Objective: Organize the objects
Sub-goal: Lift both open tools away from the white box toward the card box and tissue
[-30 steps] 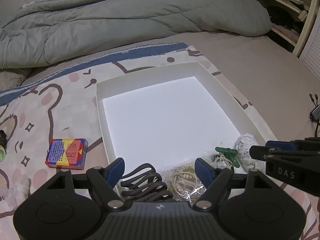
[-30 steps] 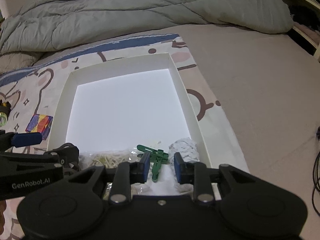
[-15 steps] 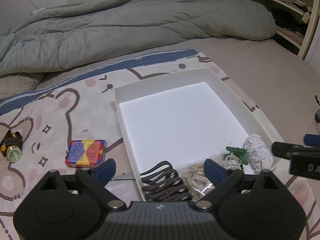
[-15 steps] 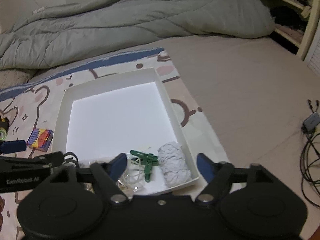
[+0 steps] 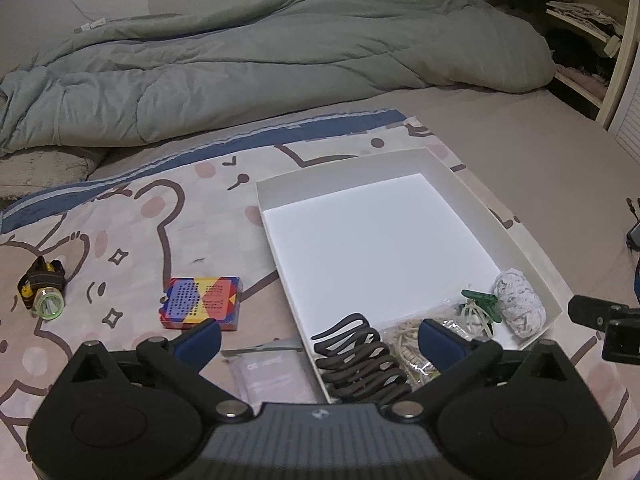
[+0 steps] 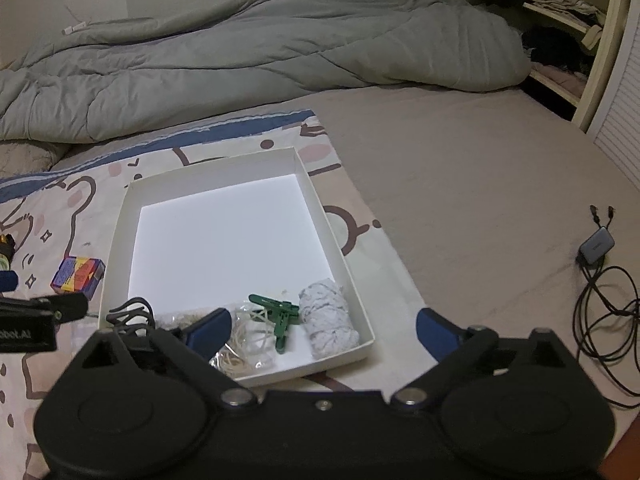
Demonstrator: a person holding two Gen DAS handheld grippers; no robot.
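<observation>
A white shallow box (image 5: 264,200) (image 6: 120,224) lies on a patterned blanket. Along its near edge lie a black coiled band (image 5: 360,360), a bag of rubber bands (image 5: 408,344) (image 6: 244,344), a green clothespin (image 5: 484,304) (image 6: 280,316) and a white yarn ball (image 5: 518,306) (image 6: 328,320). Outside, to the left, lie a colourful box (image 5: 202,304) (image 6: 76,274), a small headlamp (image 5: 42,292), and a clear packet (image 5: 272,376). My left gripper (image 5: 318,340) is open and empty above the box's near left corner. My right gripper (image 6: 324,330) is open and empty above the near right corner.
A grey duvet (image 5: 280,68) is heaped at the back. Shelves with clothes (image 5: 576,28) stand at the far right. A small hub with black cables (image 6: 600,280) lies on the sheet to the right.
Both grippers have pulled back and up from the box. The right gripper has opened wide, leaving the green clothespin in the box. The left gripper has opened wider and shifted left.
</observation>
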